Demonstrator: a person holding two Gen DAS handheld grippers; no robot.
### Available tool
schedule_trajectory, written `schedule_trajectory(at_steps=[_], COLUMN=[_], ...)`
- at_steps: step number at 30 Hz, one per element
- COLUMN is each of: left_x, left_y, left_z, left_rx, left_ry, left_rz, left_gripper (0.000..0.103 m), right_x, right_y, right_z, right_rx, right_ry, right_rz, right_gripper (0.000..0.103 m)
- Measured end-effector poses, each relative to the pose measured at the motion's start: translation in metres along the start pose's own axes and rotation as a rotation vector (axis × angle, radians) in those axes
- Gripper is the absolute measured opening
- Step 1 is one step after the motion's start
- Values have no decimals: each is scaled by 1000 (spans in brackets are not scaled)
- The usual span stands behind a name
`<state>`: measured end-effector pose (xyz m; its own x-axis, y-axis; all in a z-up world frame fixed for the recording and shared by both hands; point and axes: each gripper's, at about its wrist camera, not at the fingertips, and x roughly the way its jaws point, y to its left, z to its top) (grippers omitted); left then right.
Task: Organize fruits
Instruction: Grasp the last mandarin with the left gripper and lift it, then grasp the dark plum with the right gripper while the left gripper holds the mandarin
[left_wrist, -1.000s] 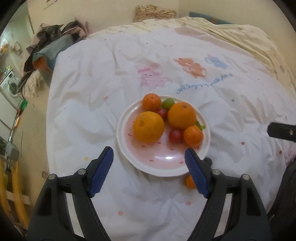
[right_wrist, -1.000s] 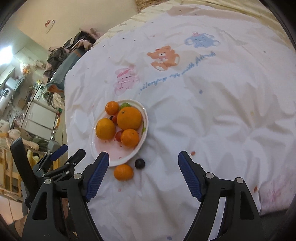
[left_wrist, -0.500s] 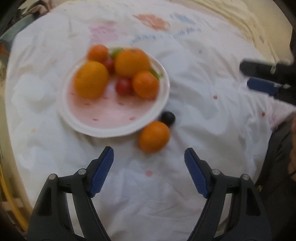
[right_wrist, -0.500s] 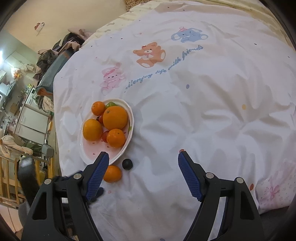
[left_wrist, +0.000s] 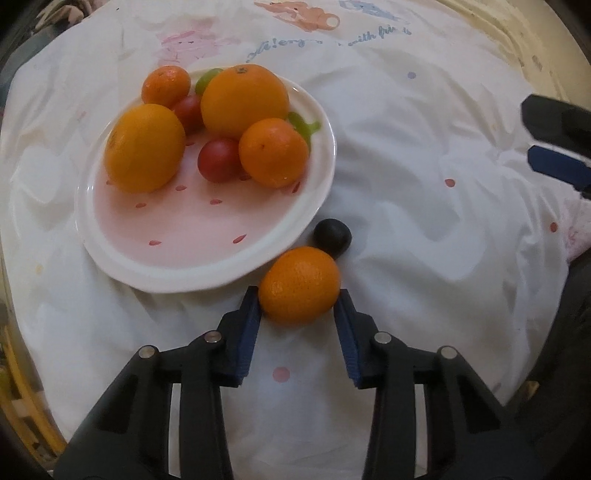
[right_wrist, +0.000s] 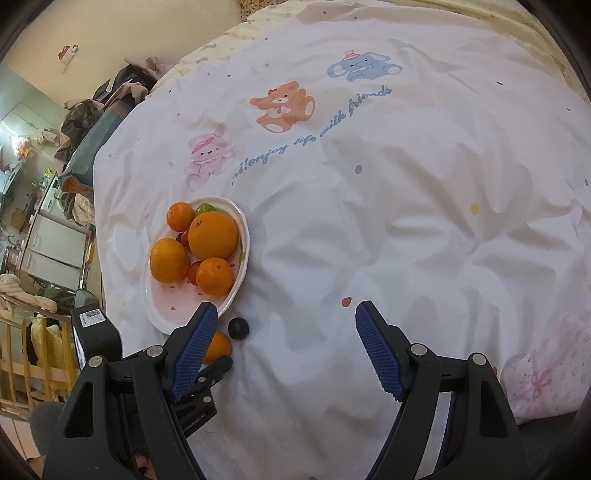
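The loose mandarin sits between the closing left hand-held gripper's pads.

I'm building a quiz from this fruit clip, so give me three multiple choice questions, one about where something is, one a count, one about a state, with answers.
1. Where does the small dark fruit lie?
A. on the plate
B. on the sheet beside the plate's rim
C. between the right gripper's fingers

2. How many orange fruits are on the plate?
A. two
B. four
C. six

3. What is between the left gripper fingers?
A. the loose orange
B. a red tomato
C. nothing

Answers: 1 B, it rests on the white sheet just off the rim. 2 B, four oranges show there. 3 A, the jaws are closing around it.
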<state>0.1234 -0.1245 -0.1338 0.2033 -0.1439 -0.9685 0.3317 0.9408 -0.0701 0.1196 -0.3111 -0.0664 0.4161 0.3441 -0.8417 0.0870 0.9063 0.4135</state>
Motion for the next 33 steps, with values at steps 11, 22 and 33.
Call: schedule_trajectory(at_steps=[11,22,33], left_x=[-61,-127,-120], left_y=[15,80,110], left_z=[-21,-34,-38], left_rx=[-37,-269,-412], left_ry=[-59,-254,-283], left_rz=[-21,62,78], left_gripper=[34,34,34], right_x=[0,11,52], right_y=[9,20,31], right_z=[-1,-5,-4], right_rx=[-23,-64,-168], right_ry=[-3,29,134], right_rz=[15,8,-77], right_gripper=[80,80,80])
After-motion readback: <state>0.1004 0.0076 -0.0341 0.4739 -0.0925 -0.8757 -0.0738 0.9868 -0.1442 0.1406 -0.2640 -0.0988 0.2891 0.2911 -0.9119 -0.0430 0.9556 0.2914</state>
